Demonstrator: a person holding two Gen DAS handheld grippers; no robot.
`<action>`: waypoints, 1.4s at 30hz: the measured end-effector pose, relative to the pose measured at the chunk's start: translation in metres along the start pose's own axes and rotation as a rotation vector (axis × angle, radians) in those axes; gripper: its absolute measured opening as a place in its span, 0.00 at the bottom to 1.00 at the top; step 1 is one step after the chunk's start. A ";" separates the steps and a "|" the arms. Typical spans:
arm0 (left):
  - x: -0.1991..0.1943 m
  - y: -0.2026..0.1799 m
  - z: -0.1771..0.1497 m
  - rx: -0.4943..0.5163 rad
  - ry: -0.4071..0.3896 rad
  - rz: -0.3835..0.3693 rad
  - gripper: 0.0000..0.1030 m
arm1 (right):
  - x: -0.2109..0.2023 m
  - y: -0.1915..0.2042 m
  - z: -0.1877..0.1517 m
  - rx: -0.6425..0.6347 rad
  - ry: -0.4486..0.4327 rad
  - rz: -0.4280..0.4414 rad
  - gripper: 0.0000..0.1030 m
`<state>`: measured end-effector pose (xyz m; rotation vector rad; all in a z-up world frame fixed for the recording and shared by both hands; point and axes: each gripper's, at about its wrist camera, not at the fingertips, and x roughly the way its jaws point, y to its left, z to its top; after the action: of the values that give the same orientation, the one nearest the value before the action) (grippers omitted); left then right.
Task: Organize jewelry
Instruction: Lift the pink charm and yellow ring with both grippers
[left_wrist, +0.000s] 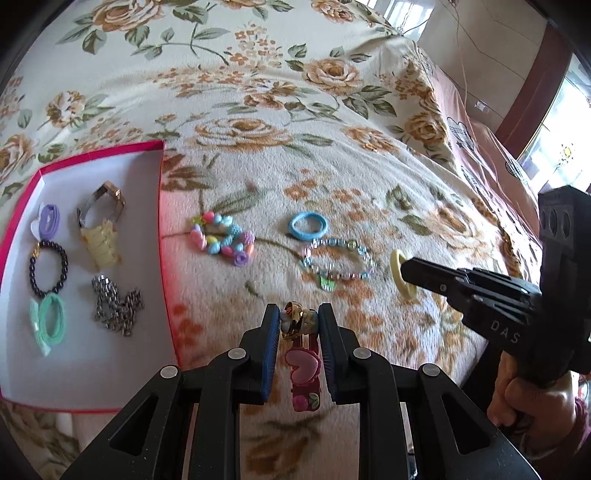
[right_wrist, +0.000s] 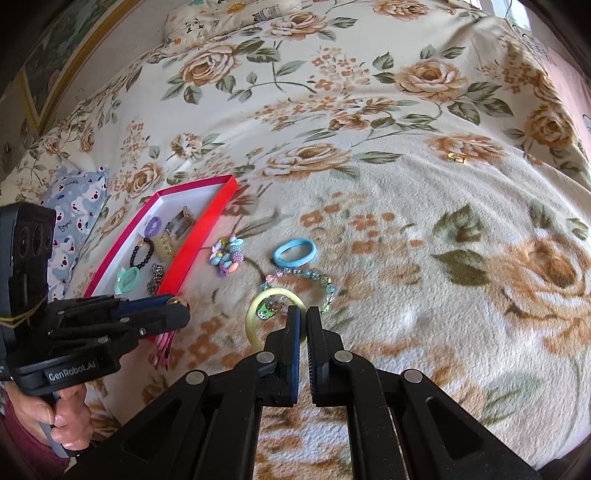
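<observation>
Jewelry lies scattered on the floral fleece blanket (left_wrist: 369, 155) beside our pink-rimmed white box (left_wrist: 122, 236). Our left gripper (left_wrist: 295, 314) pinches a pink strap bracelet with heart charms and a gold bell (left_wrist: 301, 363), jaws narrowly apart. Our right gripper (right_wrist: 302, 314), jaws nearly together, clamps a pale yellow elastic hair ring (right_wrist: 255, 317).

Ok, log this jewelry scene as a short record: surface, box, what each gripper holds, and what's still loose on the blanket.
surface: floral blanket
box: pink-rimmed tray, six pieces inside
left gripper: shut on pink strap with gold bell
right gripper: shut on yellow ring
loose: colourful bead bracelet; blue hair tie; clear bead bracelet
</observation>
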<state>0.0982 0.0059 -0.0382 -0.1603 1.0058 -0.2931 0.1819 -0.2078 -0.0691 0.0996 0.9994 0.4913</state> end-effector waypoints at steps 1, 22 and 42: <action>0.001 0.001 -0.002 -0.003 0.004 0.000 0.19 | 0.000 0.001 -0.001 -0.001 0.001 -0.001 0.03; 0.012 0.005 -0.022 -0.006 0.067 -0.001 0.20 | -0.001 0.005 -0.007 0.005 0.008 0.013 0.03; -0.002 0.006 -0.036 -0.003 0.067 0.000 0.28 | -0.001 0.004 -0.009 0.016 0.009 0.019 0.03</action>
<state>0.0677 0.0127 -0.0575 -0.1538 1.0728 -0.2985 0.1726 -0.2056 -0.0723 0.1215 1.0116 0.5016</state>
